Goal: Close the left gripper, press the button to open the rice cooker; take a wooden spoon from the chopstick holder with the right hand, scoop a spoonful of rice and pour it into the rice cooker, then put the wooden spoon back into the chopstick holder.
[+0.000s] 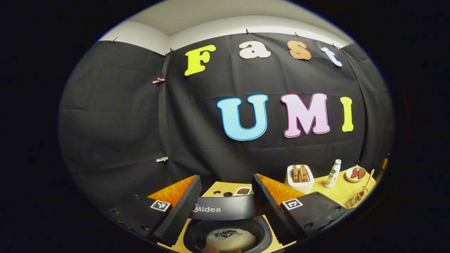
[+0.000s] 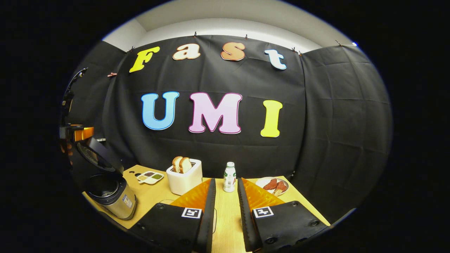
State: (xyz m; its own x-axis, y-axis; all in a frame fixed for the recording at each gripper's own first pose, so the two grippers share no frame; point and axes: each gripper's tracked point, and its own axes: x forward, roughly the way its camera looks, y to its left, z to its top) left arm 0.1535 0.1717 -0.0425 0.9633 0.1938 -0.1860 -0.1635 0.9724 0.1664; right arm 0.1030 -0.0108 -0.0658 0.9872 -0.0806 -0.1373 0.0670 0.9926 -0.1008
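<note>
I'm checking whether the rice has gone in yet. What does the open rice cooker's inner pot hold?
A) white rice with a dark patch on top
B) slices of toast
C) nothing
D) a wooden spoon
A: in the left gripper view, the rice cooker has its lid up, and its inner pot holds a mound of white rice with a dark patch on top.

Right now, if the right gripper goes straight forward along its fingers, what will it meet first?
Probably the small white bottle with a green label, standing on the wooden table directly ahead of the open right gripper; depth is uncertain.
</note>
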